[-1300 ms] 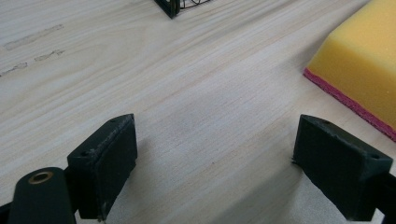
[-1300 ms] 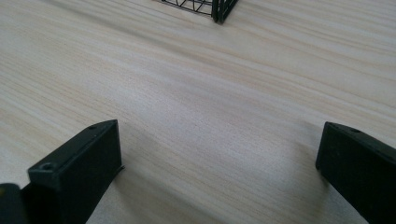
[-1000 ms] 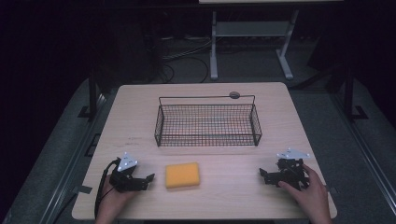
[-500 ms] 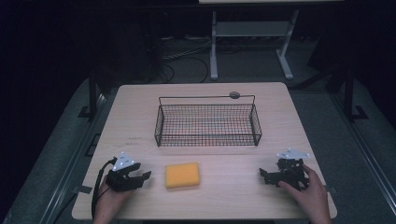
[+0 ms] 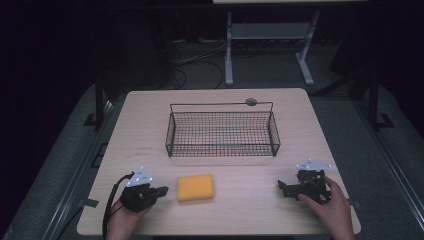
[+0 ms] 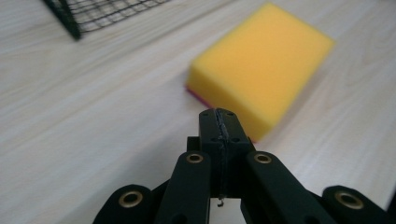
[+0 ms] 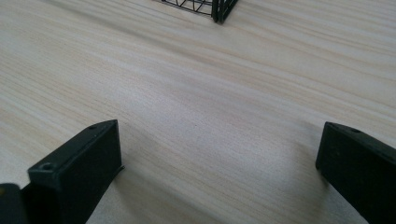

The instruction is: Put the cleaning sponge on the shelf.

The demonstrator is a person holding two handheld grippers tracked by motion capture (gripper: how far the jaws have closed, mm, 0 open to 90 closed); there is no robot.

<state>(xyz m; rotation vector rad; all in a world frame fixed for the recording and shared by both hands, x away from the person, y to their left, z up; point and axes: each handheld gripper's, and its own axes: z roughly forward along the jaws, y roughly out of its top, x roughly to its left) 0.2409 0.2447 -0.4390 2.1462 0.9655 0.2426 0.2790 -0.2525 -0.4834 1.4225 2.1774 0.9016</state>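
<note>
At the near left of the worktop, I read the scene like this:

Left claw (image 5: 161, 191): its jaws were pressed flat together and held nothing; in the left gripper view the tips (image 6: 218, 122) pointed straight at the sponge.
What changed: over the last second I saw this claw slide back a little toward the near edge and turn, so its closed tips now faced the sponge; the sponge itself had not moved.
Sponge (image 5: 196, 187): yellow, with a thin dark-pink layer underneath, it lay flat on the worktop (image 5: 150, 125) just beside the left claw, apart from it, in front of the wire basket.
Wire basket (image 5: 222, 149): it stood empty, well beyond the sponge.
Right claw (image 5: 283, 187): it rested at the near right, unchanged, jaws spread wide over bare wood (image 7: 215, 130), gripping nothing.
Meaning: I judged the left claw was lining up on the sponge, and it would have to open before any grasp.
</note>
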